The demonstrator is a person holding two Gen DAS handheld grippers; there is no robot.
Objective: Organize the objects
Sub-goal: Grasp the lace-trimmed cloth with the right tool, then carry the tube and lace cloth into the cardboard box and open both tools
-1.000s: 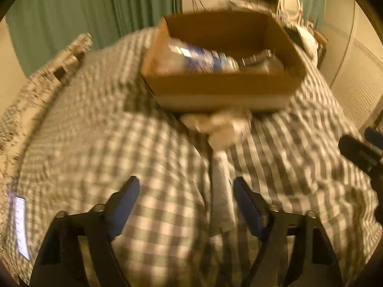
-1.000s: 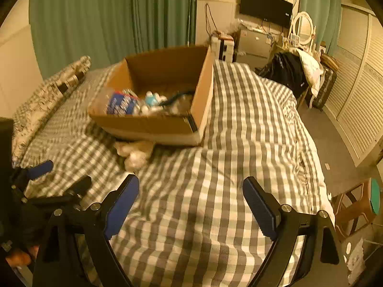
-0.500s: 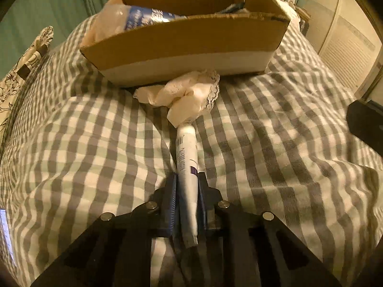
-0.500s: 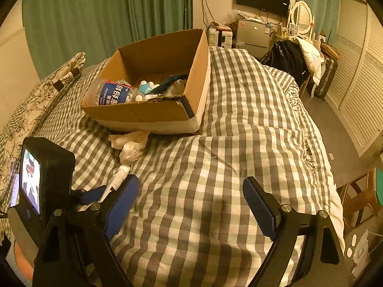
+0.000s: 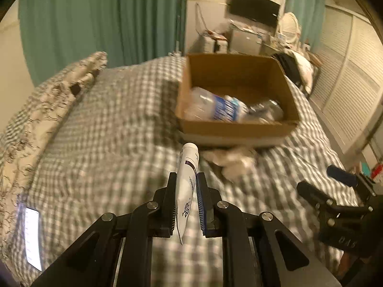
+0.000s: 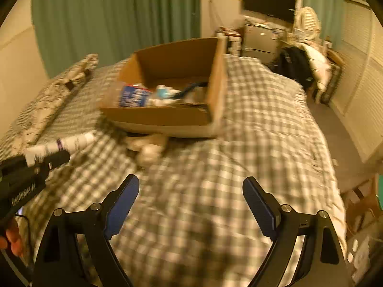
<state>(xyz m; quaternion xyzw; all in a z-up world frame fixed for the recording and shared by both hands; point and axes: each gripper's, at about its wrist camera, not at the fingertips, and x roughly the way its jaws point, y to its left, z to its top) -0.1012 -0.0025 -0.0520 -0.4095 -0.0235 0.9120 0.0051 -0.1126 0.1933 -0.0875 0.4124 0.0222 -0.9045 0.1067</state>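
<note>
My left gripper [image 5: 186, 179] is shut on a white tube [image 5: 187, 174] and holds it lifted above the checked bed cover, cap end toward the cardboard box [image 5: 235, 129]. The tube also shows in the right wrist view [image 6: 64, 143], held by the left gripper [image 6: 56, 155]. The box [image 6: 167, 117] holds a plastic bottle with a blue label [image 5: 220, 108] and other small items. A crumpled white cloth [image 5: 235, 163] lies on the cover in front of the box. My right gripper [image 6: 190, 193] is open and empty above the cover; it also shows in the left wrist view [image 5: 320, 179].
A patterned pillow [image 5: 47, 105] lies along the bed's left side. A lit phone [image 5: 32, 236] lies on the cover at the near left. Green curtains [image 5: 103, 21] hang behind. A TV [image 6: 268, 1], dresser and louvred doors [image 5: 352, 91] stand to the right.
My left gripper shut on the tube on the cover, then lifted it clear of the bed. The right gripper stayed open and shifted slightly.
</note>
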